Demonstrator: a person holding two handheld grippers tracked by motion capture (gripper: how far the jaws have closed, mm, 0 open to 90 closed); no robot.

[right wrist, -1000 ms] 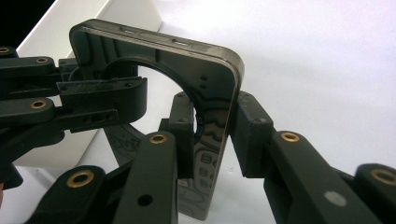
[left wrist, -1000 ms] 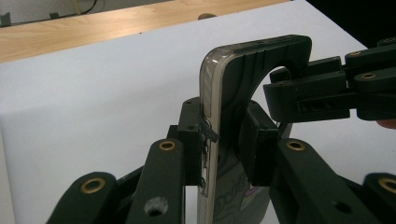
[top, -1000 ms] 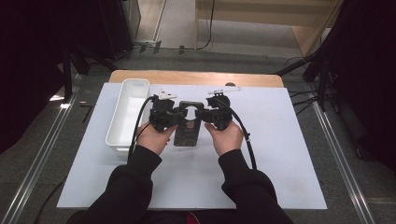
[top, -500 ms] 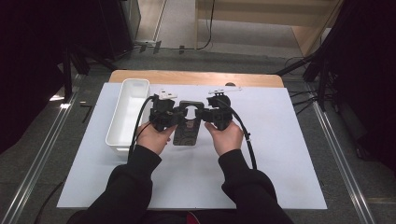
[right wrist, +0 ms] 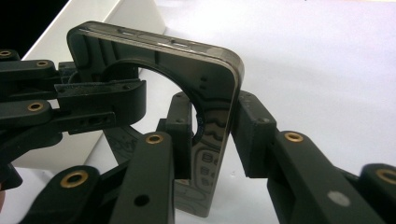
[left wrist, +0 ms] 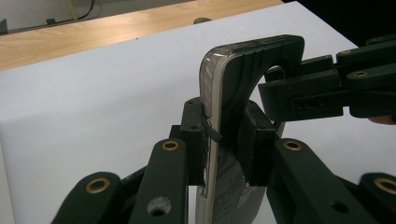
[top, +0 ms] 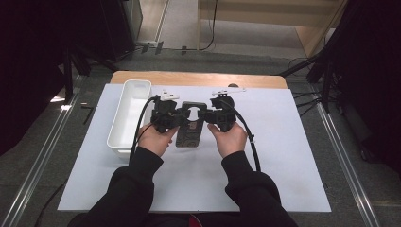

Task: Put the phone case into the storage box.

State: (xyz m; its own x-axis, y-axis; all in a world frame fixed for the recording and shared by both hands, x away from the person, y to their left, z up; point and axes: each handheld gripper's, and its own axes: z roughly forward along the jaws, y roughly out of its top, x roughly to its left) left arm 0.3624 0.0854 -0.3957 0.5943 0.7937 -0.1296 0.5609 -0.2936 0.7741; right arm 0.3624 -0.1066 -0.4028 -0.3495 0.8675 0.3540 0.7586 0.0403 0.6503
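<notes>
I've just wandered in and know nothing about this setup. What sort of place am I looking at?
Probably a lab bench set up for recording handling work. A white sheet covers a wooden table, metal rails run alongside it, and a person grips a dark phone case with cabled left tongs and right tongs.

The phone case (right wrist: 205,88) looks glossy dark plastic (clear-edged), the tray (top: 127,111) smooth white plastic.

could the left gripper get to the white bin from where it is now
Probably yes, but not freely: the white bin sits just beside the left gripper with bare table between. That gripper is shut on the dark phone case, which the right gripper also clamps.
</notes>
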